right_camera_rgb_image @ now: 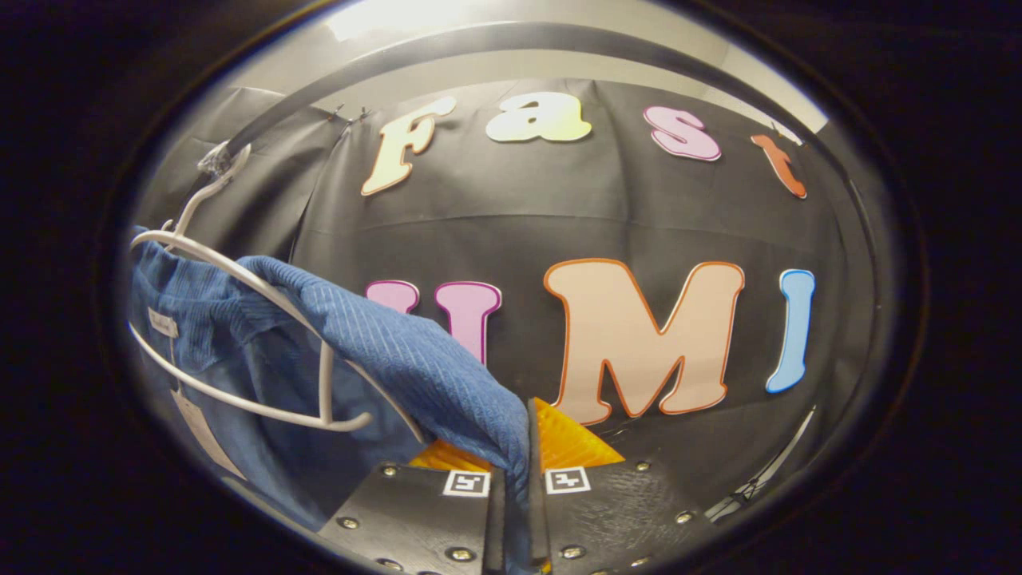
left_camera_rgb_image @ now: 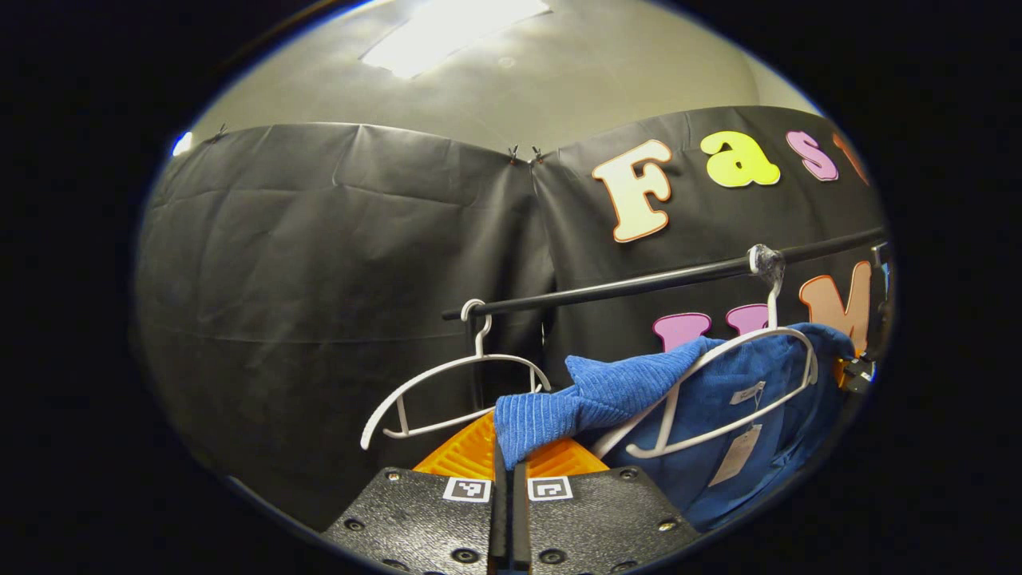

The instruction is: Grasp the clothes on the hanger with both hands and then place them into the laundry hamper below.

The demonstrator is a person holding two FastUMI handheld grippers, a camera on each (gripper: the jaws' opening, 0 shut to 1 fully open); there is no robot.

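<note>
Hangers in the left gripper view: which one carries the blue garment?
The right hanger, draped with the blue garment; the left hanger hangs bare on the rail.

Blue garment [left_camera_rgb_image: 703, 407] runs off the lower right edge of the left gripper view, hem unseen. Its paper tag [left_camera_rgb_image: 736, 454] is too small to make out. Rail [left_camera_rgb_image: 639, 283] cut at the right rim, far end hidden. In the right gripper view the garment [right_camera_rgb_image: 239, 375] is cut off at the lower left edge; the cloth end disappears between the right gripper [right_camera_rgb_image: 517, 487] fingers. Hanger [right_camera_rgb_image: 239, 335] hook blurred at the rail [right_camera_rgb_image: 479, 36]. Left gripper [left_camera_rgb_image: 509, 487] fingers cover the cloth's end.
</note>
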